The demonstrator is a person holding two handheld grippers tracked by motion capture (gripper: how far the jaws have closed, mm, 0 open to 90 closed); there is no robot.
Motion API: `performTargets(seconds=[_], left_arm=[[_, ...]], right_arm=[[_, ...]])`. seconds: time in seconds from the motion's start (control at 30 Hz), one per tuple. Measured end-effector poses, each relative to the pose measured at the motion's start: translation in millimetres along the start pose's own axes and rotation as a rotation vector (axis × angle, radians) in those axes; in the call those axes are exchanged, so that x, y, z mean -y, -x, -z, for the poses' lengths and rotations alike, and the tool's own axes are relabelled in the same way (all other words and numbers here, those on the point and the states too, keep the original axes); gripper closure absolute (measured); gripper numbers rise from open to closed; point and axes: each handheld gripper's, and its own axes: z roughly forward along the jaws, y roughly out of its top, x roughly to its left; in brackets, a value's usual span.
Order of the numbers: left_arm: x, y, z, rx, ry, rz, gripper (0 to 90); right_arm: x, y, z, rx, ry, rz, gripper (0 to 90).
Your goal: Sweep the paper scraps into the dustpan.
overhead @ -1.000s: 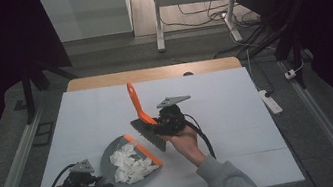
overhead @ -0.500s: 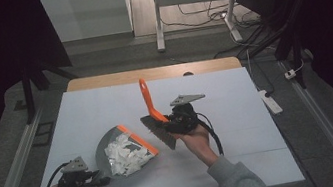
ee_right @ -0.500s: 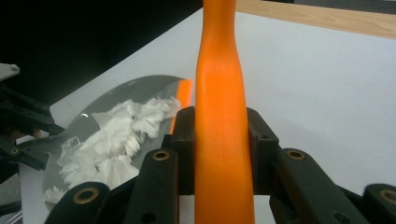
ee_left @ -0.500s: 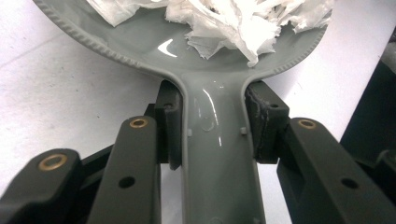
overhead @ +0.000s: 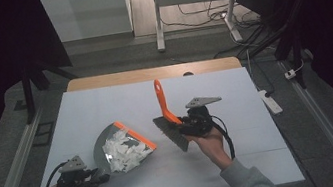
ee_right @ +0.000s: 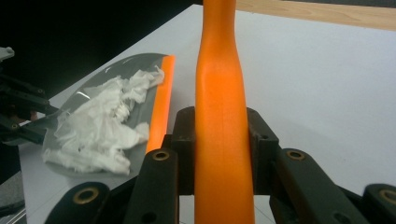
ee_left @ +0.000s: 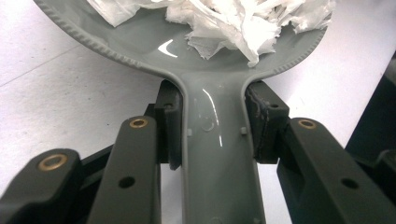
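Left gripper (overhead: 97, 175) clamped on the grey dustpan (overhead: 104, 146) handle near the table (overhead: 246, 162) front edge, torn paper (overhead: 124, 151) inside, bare gap beside its orange lip, right gripper (overhead: 182, 125) holding the orange brush (overhead: 165, 109) mid-table, open white surface beyond

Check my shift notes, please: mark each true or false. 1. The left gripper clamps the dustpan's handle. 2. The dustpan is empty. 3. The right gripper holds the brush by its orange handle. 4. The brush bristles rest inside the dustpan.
1. True: the left gripper is shut on the grey dustpan handle.
2. False: torn white paper lies in it.
3. True: the right gripper clamps the brush handle.
4. False: the brush is apart from the dustpan, to its right in the high view.
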Motion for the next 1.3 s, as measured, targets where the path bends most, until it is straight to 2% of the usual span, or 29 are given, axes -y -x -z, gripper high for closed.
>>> performTargets(seconds=[0.37, 0.67, 1.0, 1.3], left_arm=[[-2.3, 0.8, 4.0, -0.024, 0.039, 0.053, 61.3], [-3.7, 2.2, 5.9, -0.039, 0.065, 0.078, 61.3], [-5.3, 1.7, 6.3, -0.058, 0.06, 0.109, 61.3], [-7.1, 0.7, 7.3, -0.092, 0.076, 0.161, 61.3]], right_arm=[[6.9, 5.2, 17.6, 0.004, 0.002, 0.004, 70.3], [14.5, 13.8, 35.1, 0.014, -0.001, 0.007, 70.3], [25.6, 21.9, 54.6, 0.029, -0.007, 0.002, 70.3], [35.4, 28.6, 71.4, 0.036, -0.014, -0.004, 70.3]])
